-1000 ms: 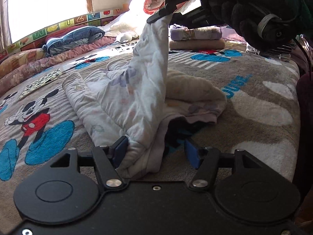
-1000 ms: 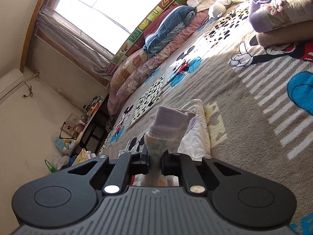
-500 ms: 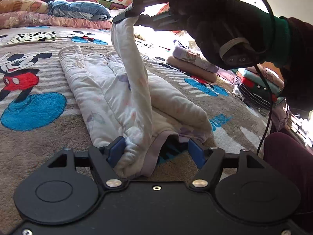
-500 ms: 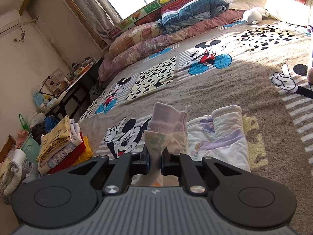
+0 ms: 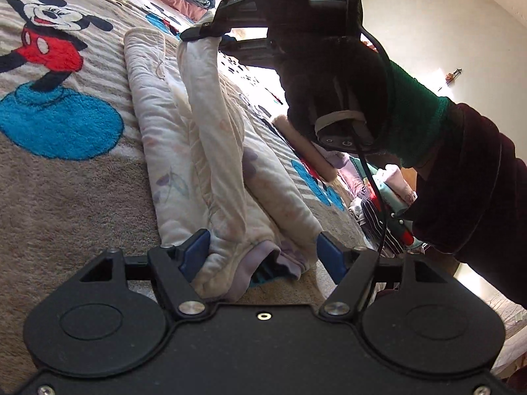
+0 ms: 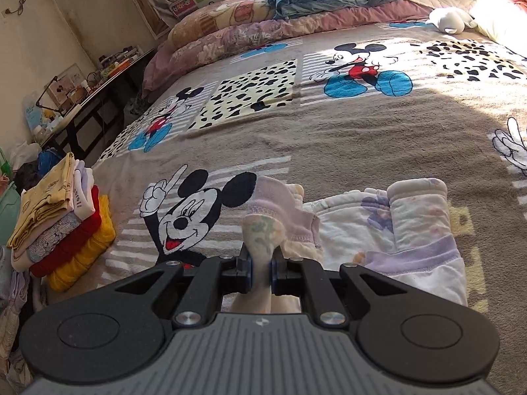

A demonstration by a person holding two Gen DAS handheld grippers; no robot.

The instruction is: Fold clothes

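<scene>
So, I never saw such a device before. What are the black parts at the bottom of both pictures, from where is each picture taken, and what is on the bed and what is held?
No robot arm is here. A person holds a hand tool with two fingers in each hand, and each tool has a wide-angle camera that looks along its fingers. The black parts at the bottom are the tool's own body.

The left wrist picture shows the left gripper, with blue pads standing apart. The hem of a pale printed garment lies between them, not pinched. Above, a gloved hand holds the right gripper, which lifts the garment's other end.

The right wrist picture shows that same right gripper, shut on the garment's cuff. The rest lies on a cartoon mouse blanket. A stack of folded clothes sits at the left.
</scene>
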